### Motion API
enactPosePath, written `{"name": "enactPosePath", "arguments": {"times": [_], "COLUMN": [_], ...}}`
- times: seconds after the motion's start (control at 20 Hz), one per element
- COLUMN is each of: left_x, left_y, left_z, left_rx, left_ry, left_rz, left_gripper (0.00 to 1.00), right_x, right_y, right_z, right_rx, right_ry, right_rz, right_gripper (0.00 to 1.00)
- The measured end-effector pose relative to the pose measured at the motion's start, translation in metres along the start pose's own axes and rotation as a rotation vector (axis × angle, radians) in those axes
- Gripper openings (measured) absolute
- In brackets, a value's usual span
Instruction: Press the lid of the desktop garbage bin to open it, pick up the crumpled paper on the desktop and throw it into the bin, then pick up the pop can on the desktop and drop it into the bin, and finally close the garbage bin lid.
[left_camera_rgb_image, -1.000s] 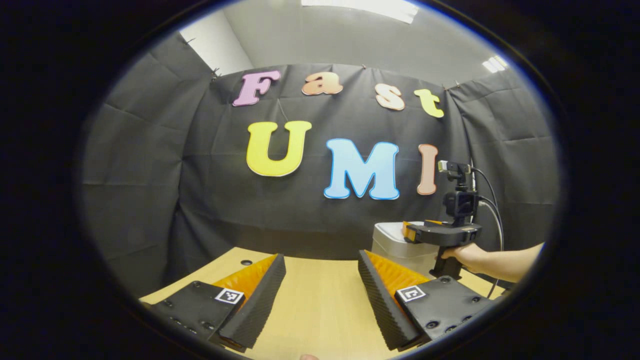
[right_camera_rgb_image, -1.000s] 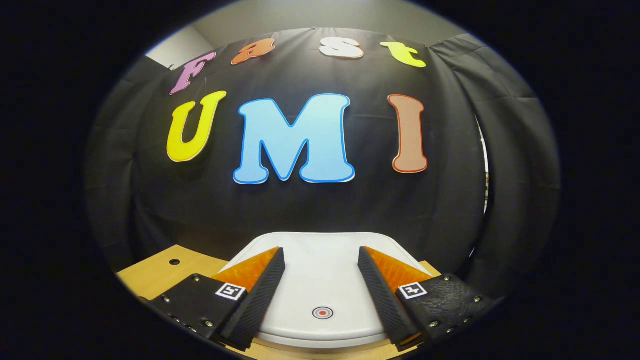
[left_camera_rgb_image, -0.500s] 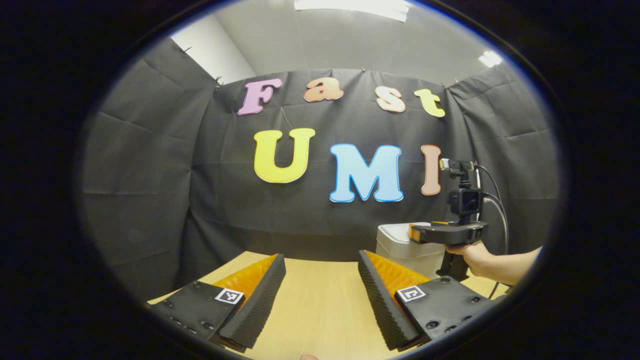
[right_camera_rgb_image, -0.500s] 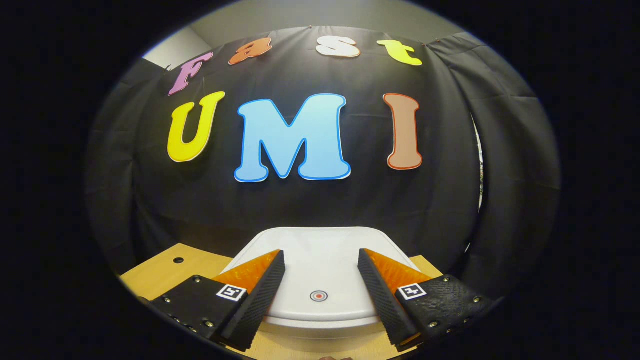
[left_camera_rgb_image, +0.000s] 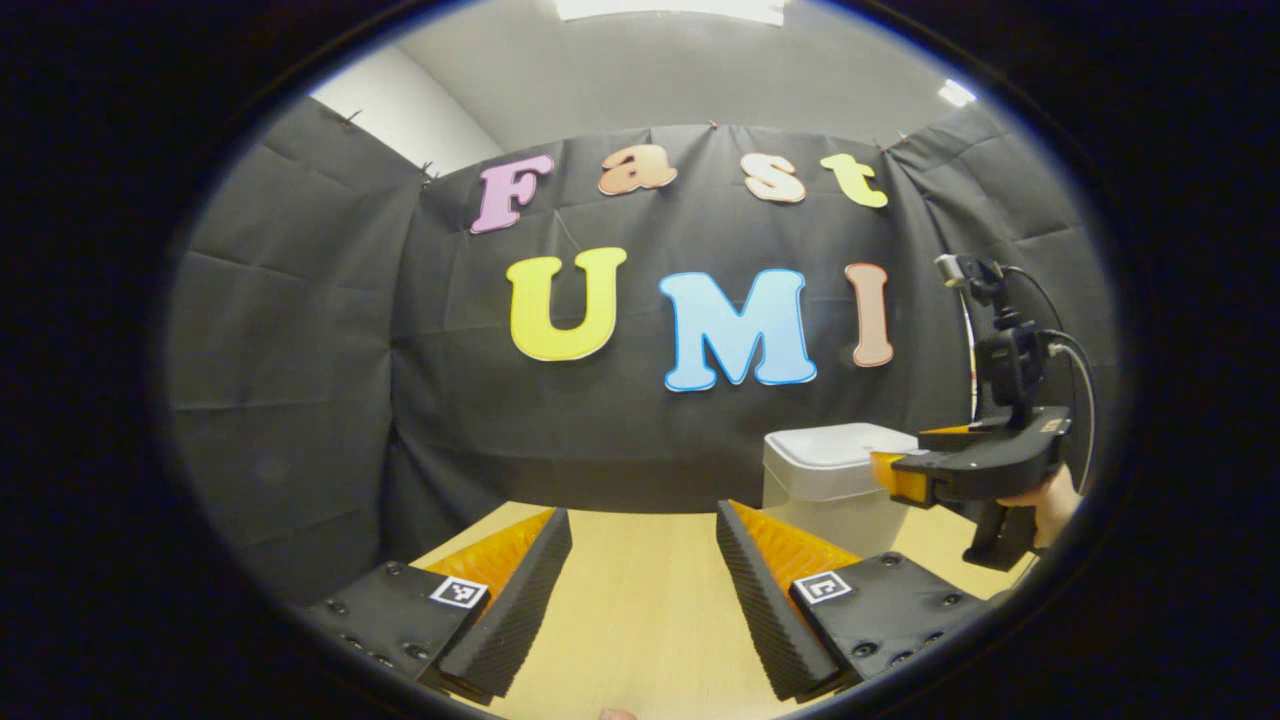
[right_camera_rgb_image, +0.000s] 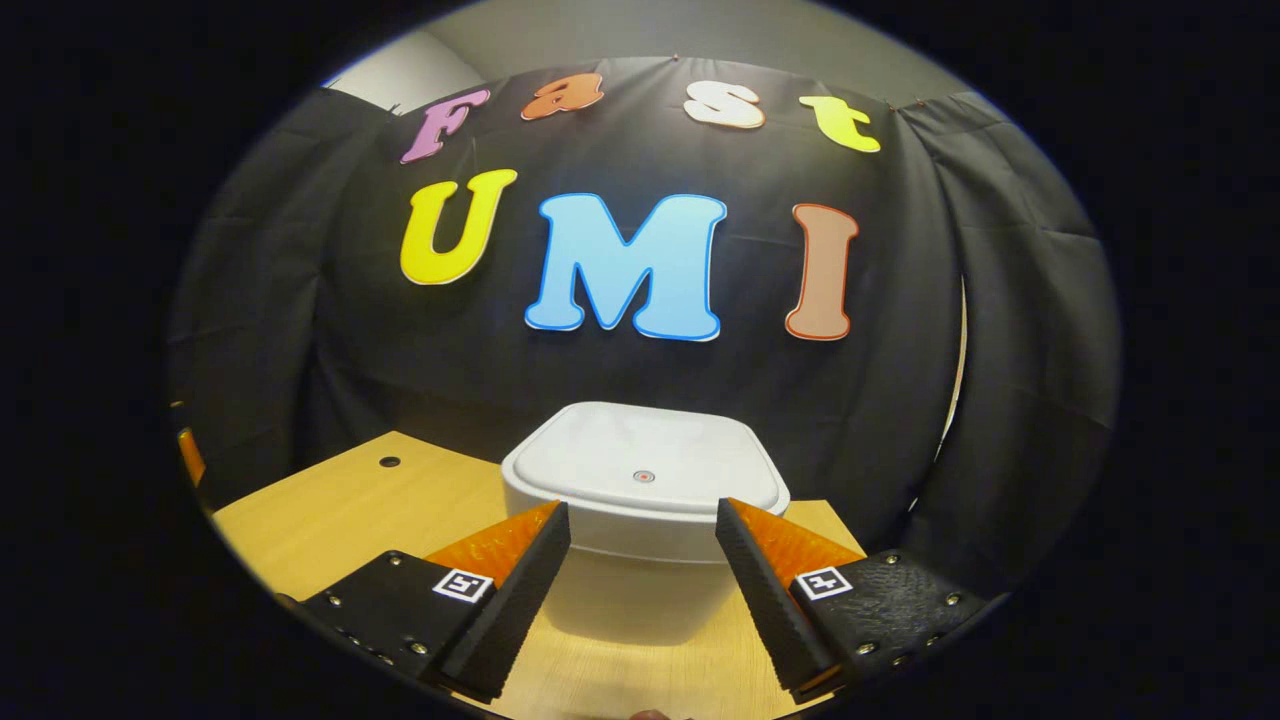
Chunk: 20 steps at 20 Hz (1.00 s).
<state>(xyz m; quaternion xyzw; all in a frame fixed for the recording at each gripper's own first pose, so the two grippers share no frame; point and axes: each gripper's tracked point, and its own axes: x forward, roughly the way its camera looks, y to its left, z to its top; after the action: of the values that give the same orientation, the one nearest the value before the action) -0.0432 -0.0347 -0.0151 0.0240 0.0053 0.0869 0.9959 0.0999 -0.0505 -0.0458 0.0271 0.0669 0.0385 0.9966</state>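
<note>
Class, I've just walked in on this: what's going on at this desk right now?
A person holds a gripper in each hand at a wooden desk. The right gripper is open and empty, pointed at a white bin whose lid is shut; it is not touching the bin. The left gripper is also open and empty, over bare desk. In the left gripper view, the right gripper sits just in front of the bin.

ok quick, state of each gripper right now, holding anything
Left gripper: open, holding nothing, over the bare table.
Right gripper: open, holding nothing, in front of the closed garbage bin.
</note>
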Motion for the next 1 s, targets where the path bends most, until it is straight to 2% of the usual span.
{"name": "enactPosePath", "arguments": {"times": [0.15,0.4,0.55,1.0], "left_x": [0.006,0.017,0.021,0.036], "left_y": [-0.019,-0.030,-0.023,0.007], "left_z": [-0.005,0.002,0.001,-0.010], "left_rx": [-0.007,-0.016,-0.030,-0.008], "left_ry": [0.012,-0.004,-0.005,-0.029], "left_rz": [-0.048,-0.111,-0.125,-0.146], "left_gripper": [0.95,0.95,0.96,0.95], "right_x": [-0.032,-0.063,-0.074,-0.088], "right_y": [0.008,0.012,0.016,0.048], "right_z": [0.000,0.005,0.003,-0.005], "right_rx": [0.036,0.066,0.060,0.096], "right_ry": [-0.011,-0.053,-0.058,-0.040], "right_rz": [0.022,-0.022,-0.051,-0.041], "right_gripper": [0.94,0.94,0.94,0.94]}}
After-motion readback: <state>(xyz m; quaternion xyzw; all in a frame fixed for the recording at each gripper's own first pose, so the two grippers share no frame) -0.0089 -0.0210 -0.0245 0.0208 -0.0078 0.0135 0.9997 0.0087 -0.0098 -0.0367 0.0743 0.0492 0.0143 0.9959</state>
